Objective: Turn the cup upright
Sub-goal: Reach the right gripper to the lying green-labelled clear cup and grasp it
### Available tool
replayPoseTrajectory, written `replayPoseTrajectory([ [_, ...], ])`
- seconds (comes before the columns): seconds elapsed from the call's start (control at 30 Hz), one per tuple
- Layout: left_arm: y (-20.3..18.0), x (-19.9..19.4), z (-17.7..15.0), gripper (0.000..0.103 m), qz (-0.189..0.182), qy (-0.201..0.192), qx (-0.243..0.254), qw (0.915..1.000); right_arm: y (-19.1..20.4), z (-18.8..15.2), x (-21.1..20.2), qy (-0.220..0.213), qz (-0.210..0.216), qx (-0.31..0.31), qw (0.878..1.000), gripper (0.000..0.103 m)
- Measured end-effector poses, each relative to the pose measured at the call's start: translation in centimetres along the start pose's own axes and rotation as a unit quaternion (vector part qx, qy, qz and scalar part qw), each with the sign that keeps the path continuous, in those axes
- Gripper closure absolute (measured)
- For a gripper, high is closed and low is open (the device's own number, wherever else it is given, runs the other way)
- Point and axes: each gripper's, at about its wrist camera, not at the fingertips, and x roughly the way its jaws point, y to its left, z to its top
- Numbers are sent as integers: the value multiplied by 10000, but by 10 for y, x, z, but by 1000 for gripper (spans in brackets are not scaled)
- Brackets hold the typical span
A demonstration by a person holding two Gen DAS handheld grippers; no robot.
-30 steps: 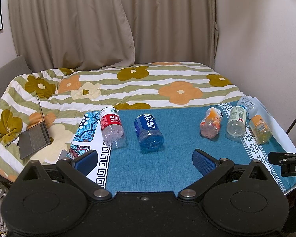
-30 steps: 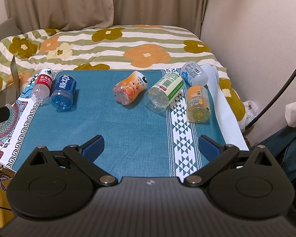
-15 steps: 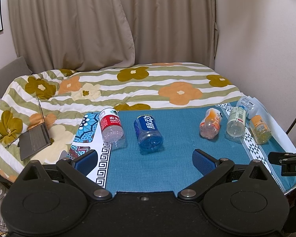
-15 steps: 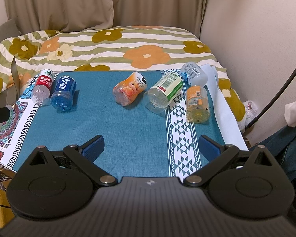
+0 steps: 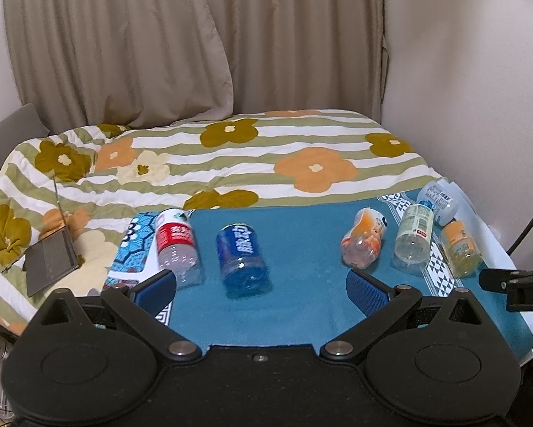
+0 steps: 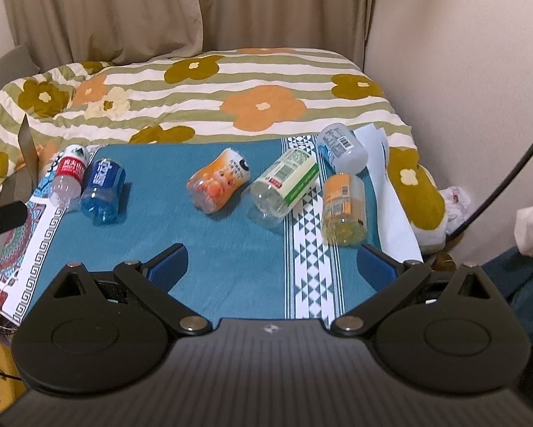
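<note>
Several plastic bottles lie on their sides on a teal cloth. From the left: a red-label bottle, a blue bottle, an orange peach bottle, a green-label clear bottle, an orange-label bottle and a white bottle. My left gripper is open and empty, just short of the blue bottle. My right gripper is open and empty, short of the green-label bottle.
The cloth lies over a table against a bed with a flowered quilt. A laptop stands open on the quilt at left. A patterned mat lies at the cloth's left edge. A wall and a black cable are at right.
Both grippers have moved a little forward toward the bottles. The bottles have not moved. Both stay open.
</note>
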Motion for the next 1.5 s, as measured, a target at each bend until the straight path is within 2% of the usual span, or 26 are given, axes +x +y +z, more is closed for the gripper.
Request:
replayPoseTrajectory([
  [0.23, -17, 39, 21, 0, -179, 157, 234, 9994, -14, 26, 36, 104, 20, 405, 9991, 0],
  [0.4, -22, 78, 34, 0, -503, 345, 446, 9971, -14, 41, 69, 211, -104, 862, 9960, 0],
  [0.7, -28, 151, 55, 0, -1042, 795, 906, 9872, -10, 59, 137, 517, -309, 1642, 9846, 0],
  [0.87, -33, 183, 65, 0, -1280, 937, 1170, 9804, -10, 65, 168, 667, -489, 1858, 9791, 0],
  [1.27, -32, 229, 71, 0, -1644, 1341, 1231, 9694, -13, 67, 219, 1033, -730, 2143, 9686, 0],
  [1.37, -33, 234, 71, 0, -1689, 1391, 1237, 9679, -14, 65, 225, 1098, -741, 2168, 9672, 4],
  [1.5, -32, 237, 70, 0, -1700, 1426, 1206, 9676, -13, 63, 229, 1196, -701, 2180, 9660, 21],
])
